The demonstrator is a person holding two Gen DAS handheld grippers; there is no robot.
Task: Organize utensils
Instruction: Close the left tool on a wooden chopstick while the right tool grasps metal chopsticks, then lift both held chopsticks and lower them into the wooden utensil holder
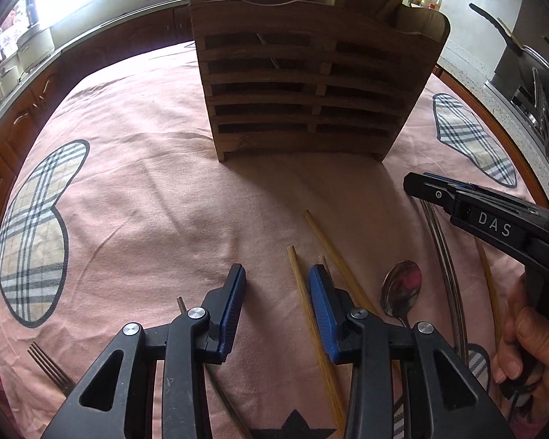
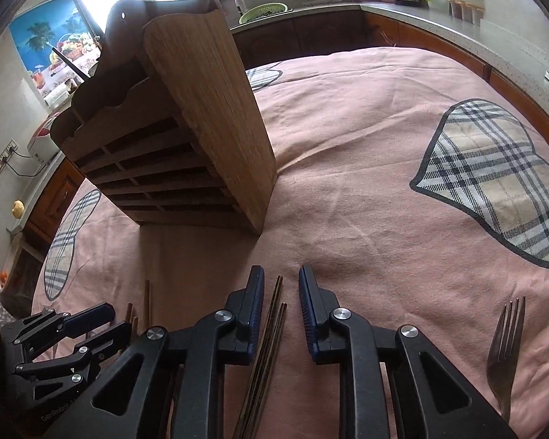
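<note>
Nearest our left gripper (image 1: 277, 274), a light wooden chopstick (image 1: 303, 296) lies on the pink cloth (image 1: 164, 197) between the spread fingers, closer to the right finger and touched by neither; the jaws are released and hold nothing. Just outside the right finger we see a second light chopstick (image 1: 333, 252), then a metal spoon (image 1: 400, 289) bowl-up. A fork (image 1: 49, 366) lies well off to the left, beside the gripper body. Straight ahead stands the slatted wooden utensil holder (image 1: 311, 84), upright, with handles protruding from its top.

Our right gripper (image 2: 282, 278) is likewise released, its fingers straddling a pair of dark chopsticks (image 2: 272, 314) on the cloth without contact. A second fork (image 2: 507, 344) lies to its right, tines forward. The holder (image 2: 201, 117) stands ahead and to the left.
</note>
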